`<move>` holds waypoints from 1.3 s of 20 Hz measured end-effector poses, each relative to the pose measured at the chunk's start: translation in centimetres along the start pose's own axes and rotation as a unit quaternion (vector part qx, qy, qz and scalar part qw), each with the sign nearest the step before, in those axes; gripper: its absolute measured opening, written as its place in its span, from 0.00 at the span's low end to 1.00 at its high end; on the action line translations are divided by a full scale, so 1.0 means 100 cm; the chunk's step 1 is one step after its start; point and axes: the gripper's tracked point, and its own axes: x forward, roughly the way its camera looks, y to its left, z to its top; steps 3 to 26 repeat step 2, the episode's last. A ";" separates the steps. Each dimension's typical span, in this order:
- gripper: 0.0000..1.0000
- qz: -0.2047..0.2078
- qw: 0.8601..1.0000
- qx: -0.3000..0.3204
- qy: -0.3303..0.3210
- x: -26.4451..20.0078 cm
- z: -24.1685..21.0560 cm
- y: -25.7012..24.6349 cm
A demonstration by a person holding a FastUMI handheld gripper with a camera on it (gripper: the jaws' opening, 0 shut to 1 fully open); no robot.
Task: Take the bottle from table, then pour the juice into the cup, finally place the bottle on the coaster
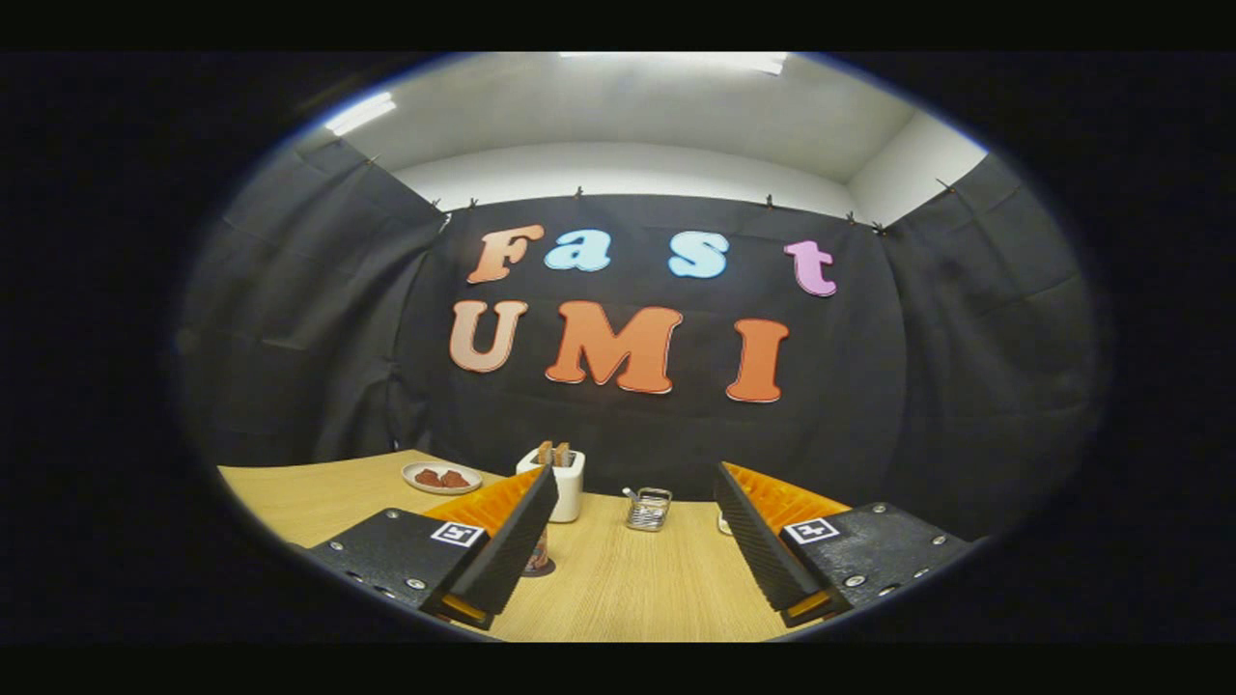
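A two-finger gripper point(632, 541) is seen from its own camera, held above a light wooden table point(618, 579) inside a booth walled with black cloth point(290, 319). The jaws are spread wide apart and nothing is held between them; bare tabletop is seen in the gap.

Behind the left finger point(507, 541), a small patterned bottle point(538, 555) standing on a dark round coaster point(541, 571) is partly hidden, so only a sliver of each is seen and it cannot be told for certain what the object is. Just beyond that finger, towards the far edge of the table, a white toaster point(568, 487) is set upright with two brown slices of toast point(553, 453) standing in its slots. To the left of the toaster, near the far left corner of the table, a small white round plate point(441, 478) carrying reddish-brown pieces of food is placed.

Between the fingers and further ahead, near the far edge, a small shiny metal wire basket point(648, 509) is set. Just beside the inner edge of the right finger point(763, 550), a small pale rim of an object point(722, 524) is glimpsed, too hidden to identify.

Above the cloth walls, a white ceiling with strip lights point(359, 113) is seen
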 end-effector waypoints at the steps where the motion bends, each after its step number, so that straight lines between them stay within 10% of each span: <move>1: 0.97 0.001 1.000 -0.001 -0.005 -0.002 0.003 0.001; 26: 0.97 0.001 1.000 -0.001 -0.009 -0.003 0.005 0.001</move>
